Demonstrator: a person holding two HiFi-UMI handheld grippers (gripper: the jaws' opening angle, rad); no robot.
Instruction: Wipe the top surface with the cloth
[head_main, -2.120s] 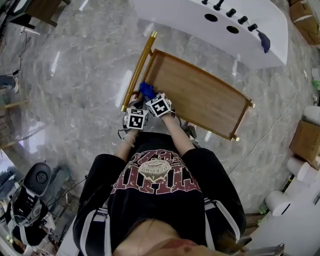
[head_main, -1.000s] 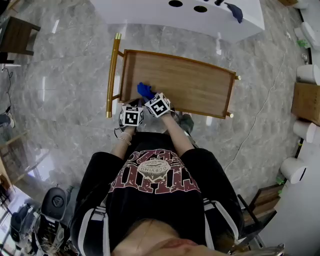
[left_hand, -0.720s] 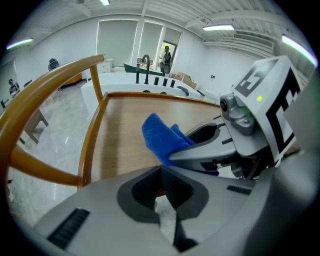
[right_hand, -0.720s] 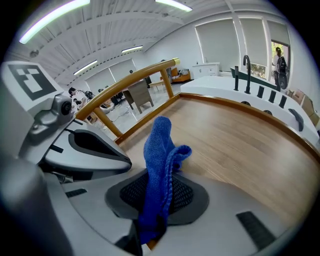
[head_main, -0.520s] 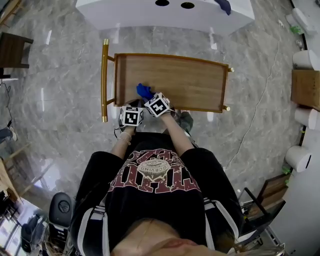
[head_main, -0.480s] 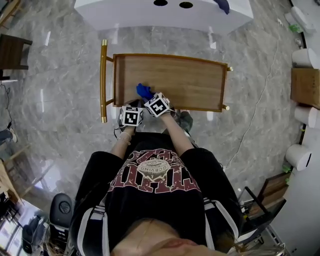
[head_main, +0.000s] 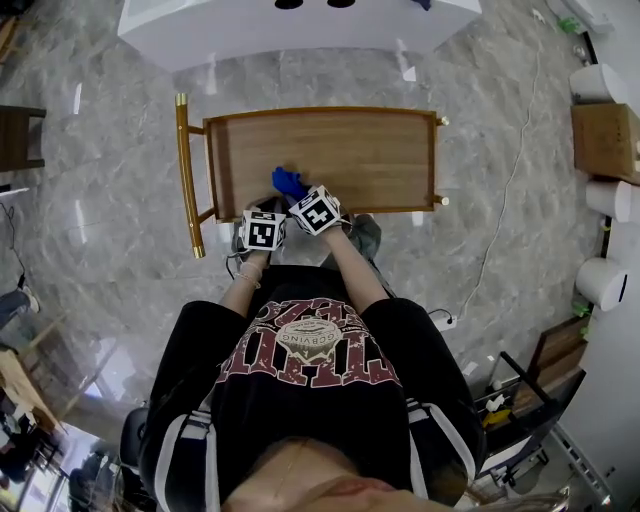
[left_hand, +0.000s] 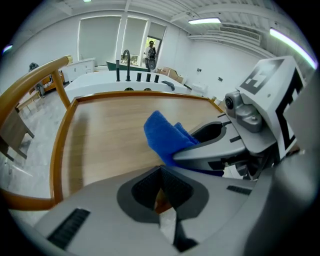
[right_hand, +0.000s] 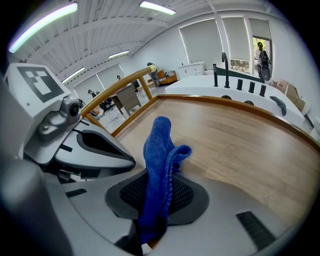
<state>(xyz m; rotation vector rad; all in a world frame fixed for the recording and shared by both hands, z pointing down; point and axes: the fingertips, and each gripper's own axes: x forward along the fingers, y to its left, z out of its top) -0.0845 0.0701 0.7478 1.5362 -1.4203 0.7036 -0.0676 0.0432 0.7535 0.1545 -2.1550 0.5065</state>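
The wooden top (head_main: 340, 150) of a gold-framed cart lies straight across the head view. My right gripper (head_main: 300, 197) is shut on a blue cloth (head_main: 290, 182) over the near left part of that top. In the right gripper view the cloth (right_hand: 159, 165) is pinched between the jaws, and its free end sticks out above the wood (right_hand: 240, 140). My left gripper (head_main: 262, 215) sits close beside the right one at the cart's near rim. Its jaws (left_hand: 160, 186) are shut with nothing between them. From there the cloth (left_hand: 162, 134) shows to the right.
The cart's gold handle bar (head_main: 186, 175) runs along its left end and a raised wooden rim (left_hand: 62, 150) edges the top. A white basin counter (head_main: 200, 30) with black taps stands beyond. A cable (head_main: 500, 220), a cardboard box (head_main: 603, 140) and white rolls (head_main: 600, 282) lie to the right.
The head view has swung round, so the cart now lies level across the frame and further left. Both grippers and the cloth hold the same pose at the near left of the top.
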